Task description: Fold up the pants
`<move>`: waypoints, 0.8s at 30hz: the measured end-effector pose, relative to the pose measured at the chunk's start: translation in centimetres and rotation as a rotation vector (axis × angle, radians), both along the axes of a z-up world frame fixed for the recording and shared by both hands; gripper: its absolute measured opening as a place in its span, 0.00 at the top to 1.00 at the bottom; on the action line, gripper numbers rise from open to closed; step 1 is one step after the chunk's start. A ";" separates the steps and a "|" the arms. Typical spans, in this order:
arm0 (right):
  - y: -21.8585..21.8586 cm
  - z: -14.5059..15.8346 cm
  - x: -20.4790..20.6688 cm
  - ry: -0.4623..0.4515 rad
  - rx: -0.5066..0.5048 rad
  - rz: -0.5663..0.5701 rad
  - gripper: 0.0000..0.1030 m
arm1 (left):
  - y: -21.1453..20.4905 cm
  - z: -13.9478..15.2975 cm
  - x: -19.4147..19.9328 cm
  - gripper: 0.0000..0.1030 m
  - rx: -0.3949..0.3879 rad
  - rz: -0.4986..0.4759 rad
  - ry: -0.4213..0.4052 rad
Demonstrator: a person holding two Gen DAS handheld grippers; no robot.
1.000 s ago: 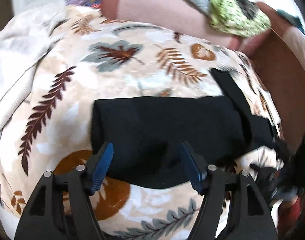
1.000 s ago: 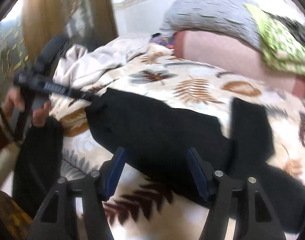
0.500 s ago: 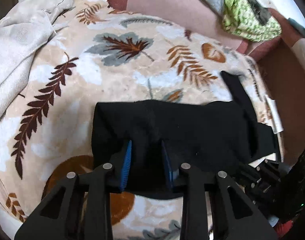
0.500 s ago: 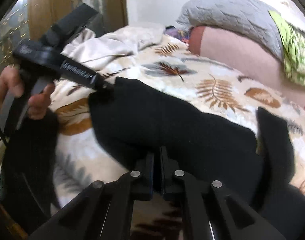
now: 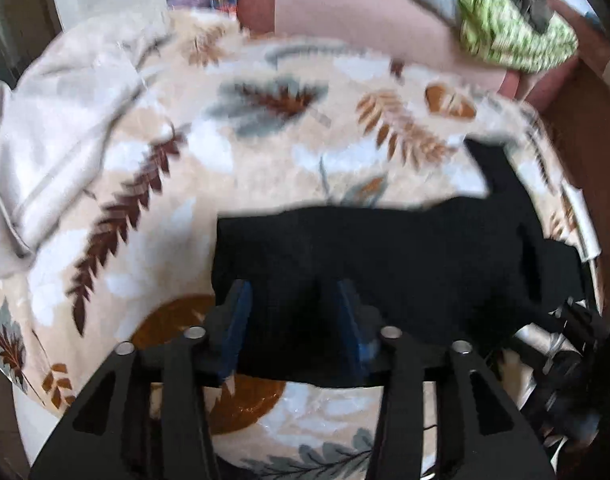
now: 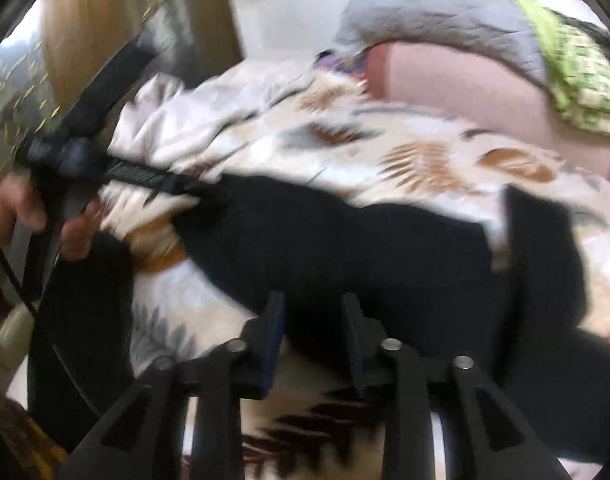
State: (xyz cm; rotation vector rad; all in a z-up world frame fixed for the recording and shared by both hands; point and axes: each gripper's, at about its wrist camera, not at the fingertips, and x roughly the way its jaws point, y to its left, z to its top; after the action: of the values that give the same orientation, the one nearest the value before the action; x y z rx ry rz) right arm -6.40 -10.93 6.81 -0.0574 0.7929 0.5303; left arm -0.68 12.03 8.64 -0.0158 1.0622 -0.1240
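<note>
Lying, prob., between gripper point(image 5: 291, 322) pads: pants point(image 5: 385, 264).

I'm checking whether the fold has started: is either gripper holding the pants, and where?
Neither holds them. The left gripper and right gripper are opening, each astride the near edge of the black pants, pads not pressing.

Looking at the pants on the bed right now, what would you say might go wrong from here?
1. Both the left gripper and right gripper are opening with the black pants fabric between their fingers; it may catch on a pad and drag the fold open.
2. The pants' near edge lies close to the edge of the leaf-print blanket, so they might slide off.
3. A black strip sticks out past the fold and may stay untidy.
</note>
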 end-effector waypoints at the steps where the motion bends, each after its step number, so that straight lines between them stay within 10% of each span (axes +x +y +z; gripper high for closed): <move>1: -1.2 0.6 0.5 -0.012 0.008 -0.039 0.70 | -0.2 0.9 -0.3 0.49 0.009 0.012 -0.043; 13: -6.7 -3.7 15.4 0.138 -0.324 -0.446 0.49 | -6.2 -2.8 1.7 0.47 0.019 -0.074 0.021; 16: -7.8 -5.4 16.8 0.163 -0.293 -0.457 0.69 | -6.6 -4.3 1.5 0.47 0.056 -0.084 0.046; 17: -8.4 -5.0 16.6 0.156 -0.287 -0.470 0.98 | -6.7 -4.4 1.4 0.47 0.059 -0.087 0.046; 24: -17.6 4.0 4.9 -0.034 0.025 -0.591 0.97 | -6.2 -4.4 1.4 0.47 0.031 -0.078 0.049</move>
State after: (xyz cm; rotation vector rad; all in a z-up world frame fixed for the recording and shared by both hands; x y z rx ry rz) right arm -1.45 -28.58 10.81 0.1865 0.7272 -0.0208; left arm 0.77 5.85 4.26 0.0505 1.1136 -0.1783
